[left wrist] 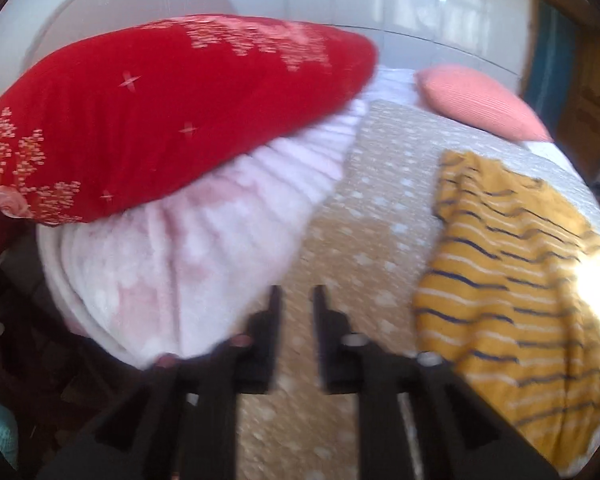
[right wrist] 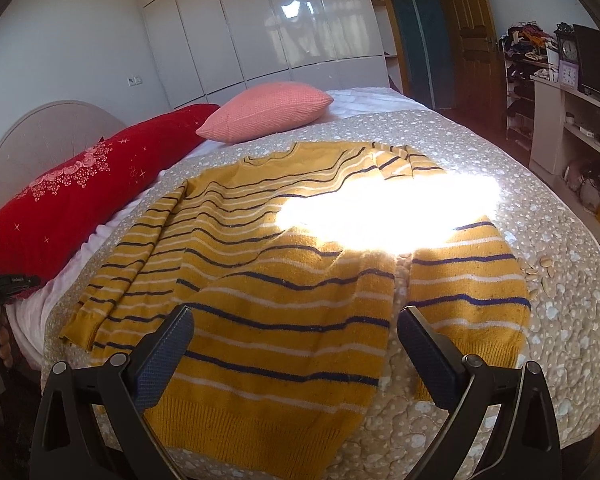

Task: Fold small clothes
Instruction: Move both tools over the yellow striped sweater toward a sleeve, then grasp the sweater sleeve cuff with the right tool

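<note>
A mustard-yellow sweater with navy and white stripes is spread flat on the bed, its ribbed hem nearest the right wrist camera and its neckline at the far end. One sleeve is laid down along the left side of the body, its cuff near the left edge of the quilt; the other sleeve is folded at the far right, beside the collar. A bright patch of sunlight is cast across the right half of the chest, washing out the stripes there. In the left wrist view the same sweater is seen at the right of the frame, blurred.

The right gripper is held above the hem with its jaws spread wide, nothing between them. The left gripper is seen over the bare quilt to the left of the sweater, its jaws narrowed to a slim gap with nothing held.

The sweater is lying on a beige spotted quilt. A pink pillow is placed beyond the neckline, and a long red embroidered pillow is set along the left edge of the bed on a pale pink blanket. A few small pale shells or husks are scattered on the quilt just right of the sweater. White glossy wardrobe doors are seen behind the bed.
</note>
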### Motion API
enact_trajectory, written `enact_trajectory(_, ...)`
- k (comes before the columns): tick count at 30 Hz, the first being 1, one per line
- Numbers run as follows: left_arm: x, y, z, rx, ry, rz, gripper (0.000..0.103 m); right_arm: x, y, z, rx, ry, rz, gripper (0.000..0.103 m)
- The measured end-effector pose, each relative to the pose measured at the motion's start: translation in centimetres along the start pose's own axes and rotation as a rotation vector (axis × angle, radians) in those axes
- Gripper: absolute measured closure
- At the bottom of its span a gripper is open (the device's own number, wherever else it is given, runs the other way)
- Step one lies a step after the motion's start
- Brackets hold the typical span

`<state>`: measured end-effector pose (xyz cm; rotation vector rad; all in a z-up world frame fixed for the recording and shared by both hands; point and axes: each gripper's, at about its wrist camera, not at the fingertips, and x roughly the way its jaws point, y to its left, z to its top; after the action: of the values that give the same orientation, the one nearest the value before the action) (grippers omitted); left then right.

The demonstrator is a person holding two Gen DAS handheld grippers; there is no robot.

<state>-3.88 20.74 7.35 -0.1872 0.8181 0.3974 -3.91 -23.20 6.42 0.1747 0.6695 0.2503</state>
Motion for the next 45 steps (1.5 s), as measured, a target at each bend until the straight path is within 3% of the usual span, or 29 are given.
enact_trajectory(2,-0.2,-1.5,-0.9,0.027,0.010,-0.092,0.025,0.3,0.4,-0.2,-0.004,0.011,0.014,0.000)
enact_trajectory(4,0.1,-3.6,-1.8,0.065,0.019,-0.170,0.025,0.7,0.7,-0.5,-0.006,0.025,0.027,0.000)
enact_trajectory(8,3.0,-7.6,-1.9,0.141,0.072,-0.151,0.025,0.6,0.9,-0.7,-0.028,0.024,0.028,0.000)
enact_trajectory(9,4.5,-8.5,-2.0,0.146,0.126,-0.177,0.033,0.4,0.8,-0.7,-0.027,0.018,0.028,0.000)
enact_trajectory(10,5.4,-8.9,-2.4,0.136,0.171,-0.206,0.049,0.3,0.7,-0.7,-0.022,0.012,0.027,0.000)
enact_trajectory(11,6.2,-9.1,-2.7,0.120,0.215,-0.239,0.083,0.1,0.5,-0.7,-0.017,0.007,0.025,0.000)
enact_trajectory(12,6.6,-9.2,-2.7,0.107,0.231,-0.253,0.087,0.0,0.4,-0.6,-0.013,0.003,0.023,0.000)
enact_trajectory(15,5.7,-9.2,-2.0,0.117,0.186,-0.189,0.090,-0.3,0.0,-0.6,-0.013,-0.008,0.006,0.000)
enact_trajectory(21,4.5,-3.2,3.1,0.029,0.055,0.150,0.087,-0.7,-1.1,-0.4,0.020,-0.025,0.005,0.000)
enact_trajectory(23,4.2,-1.4,3.6,-0.004,0.063,0.166,0.087,-0.7,-1.3,-0.4,0.030,-0.028,0.006,0.000)
enact_trajectory(25,2.4,-0.5,2.7,-0.043,0.057,0.081,0.086,-0.7,-1.4,-0.4,0.037,-0.028,0.009,0.000)
enact_trajectory(30,-1.0,-4.4,-2.0,-0.006,0.070,-0.209,0.051,-0.3,-1.1,-0.5,0.040,-0.018,0.020,0.000)
enact_trajectory(35,0.0,-10.9,-6.6,0.117,0.178,-0.394,0.051,-0.3,-0.5,-0.6,0.013,-0.010,0.034,0.000)
enact_trajectory(38,0.9,-13.7,-8.0,0.147,0.234,-0.406,0.051,-0.8,-0.5,-0.5,-0.005,-0.031,0.023,0.000)
enact_trajectory(40,0.4,-14.8,-8.3,0.170,0.197,-0.355,0.087,-1.0,-0.9,-0.4,0.002,-0.041,0.017,0.000)
enact_trajectory(41,0.2,-14.7,-8.1,0.167,0.205,-0.343,0.096,-1.1,-1.1,-0.4,0.010,-0.041,0.014,0.000)
enact_trajectory(43,-0.2,-13.3,-7.2,0.098,0.210,-0.351,0.096,-1.2,-1.8,-0.4,0.031,-0.041,0.011,0.000)
enact_trajectory(45,-1.0,-11.0,-6.7,0.064,0.171,-0.274,0.096,-1.5,-2.5,-0.3,0.049,-0.044,0.003,0.000)
